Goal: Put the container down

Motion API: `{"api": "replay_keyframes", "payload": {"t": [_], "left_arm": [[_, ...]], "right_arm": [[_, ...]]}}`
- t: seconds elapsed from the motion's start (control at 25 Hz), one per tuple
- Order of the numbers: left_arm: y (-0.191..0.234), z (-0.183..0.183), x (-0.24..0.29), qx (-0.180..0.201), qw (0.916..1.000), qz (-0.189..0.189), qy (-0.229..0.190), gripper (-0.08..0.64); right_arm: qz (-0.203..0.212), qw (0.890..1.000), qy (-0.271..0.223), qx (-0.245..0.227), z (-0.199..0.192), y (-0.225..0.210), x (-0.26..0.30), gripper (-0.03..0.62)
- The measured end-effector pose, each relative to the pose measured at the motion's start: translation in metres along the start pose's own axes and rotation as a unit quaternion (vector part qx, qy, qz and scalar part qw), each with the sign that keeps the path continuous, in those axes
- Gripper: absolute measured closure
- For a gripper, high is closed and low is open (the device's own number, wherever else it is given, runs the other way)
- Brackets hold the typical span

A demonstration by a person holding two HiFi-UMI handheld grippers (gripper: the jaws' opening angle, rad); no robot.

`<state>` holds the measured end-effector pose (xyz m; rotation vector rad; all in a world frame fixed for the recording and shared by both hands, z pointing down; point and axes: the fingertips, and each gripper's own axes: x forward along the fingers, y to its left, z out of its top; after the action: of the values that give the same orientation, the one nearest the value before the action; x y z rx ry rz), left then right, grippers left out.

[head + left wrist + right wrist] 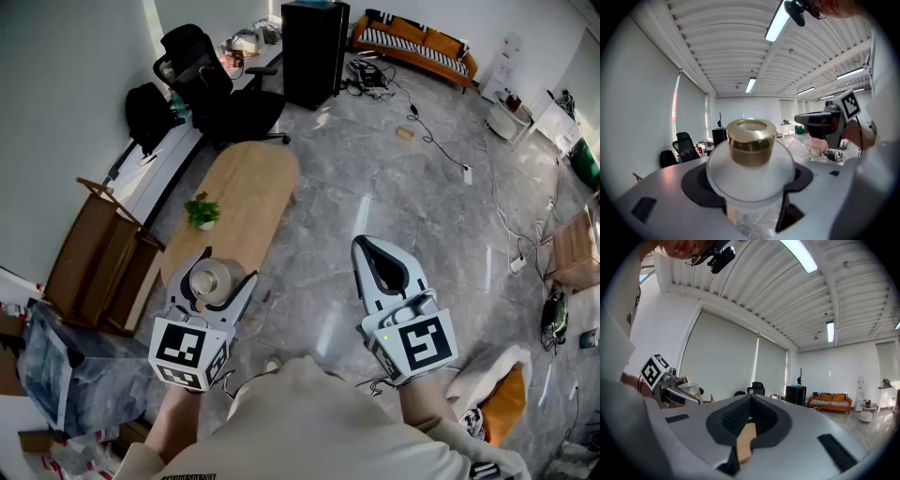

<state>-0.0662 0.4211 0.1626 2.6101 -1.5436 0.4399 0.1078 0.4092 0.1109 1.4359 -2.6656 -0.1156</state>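
The container (210, 281) is a frosted white jar with a gold neck (750, 143). It sits upright between the jaws of my left gripper (221, 274), which are shut on its round body (750, 176), spread wide around it. I hold it above the near end of a long wooden table (246, 183). My right gripper (365, 247) hangs over the marble floor to the right, jaws shut with nothing in them (750, 400). In the right gripper view, the left gripper (678, 391) and jar (687, 380) show at the far left.
A small potted plant (202, 213) stands on the table just beyond the jar. A wooden rack (99, 259) is left of the table, an office chair (202, 77) and black cabinet (314, 52) are behind it. Cables (441, 145) cross the floor; an orange sofa (413, 42) lines the far wall.
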Motion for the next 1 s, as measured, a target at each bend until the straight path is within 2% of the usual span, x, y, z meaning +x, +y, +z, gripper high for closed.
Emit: {"api": "replay_keyframes", "payload": {"t": [0.52, 0.76, 1.0], "left_arm": [[-0.031, 0.002, 0.013, -0.003, 1.0000, -0.005, -0.002, 0.229], [-0.043, 0.000, 0.022, -0.009, 0.9999, 0.011, 0.000, 0.229], [-0.048, 0.005, 0.038, -0.006, 1.0000, 0.004, -0.005, 0.229]], "right_arm": [[0.001, 1.000, 0.016, 0.011, -0.023, -0.024, -0.017, 0.595], [0.007, 1.000, 0.011, 0.010, -0.033, -0.036, -0.024, 0.595], [0.002, 0.999, 0.026, 0.021, -0.050, -0.046, -0.021, 0.595]]}}
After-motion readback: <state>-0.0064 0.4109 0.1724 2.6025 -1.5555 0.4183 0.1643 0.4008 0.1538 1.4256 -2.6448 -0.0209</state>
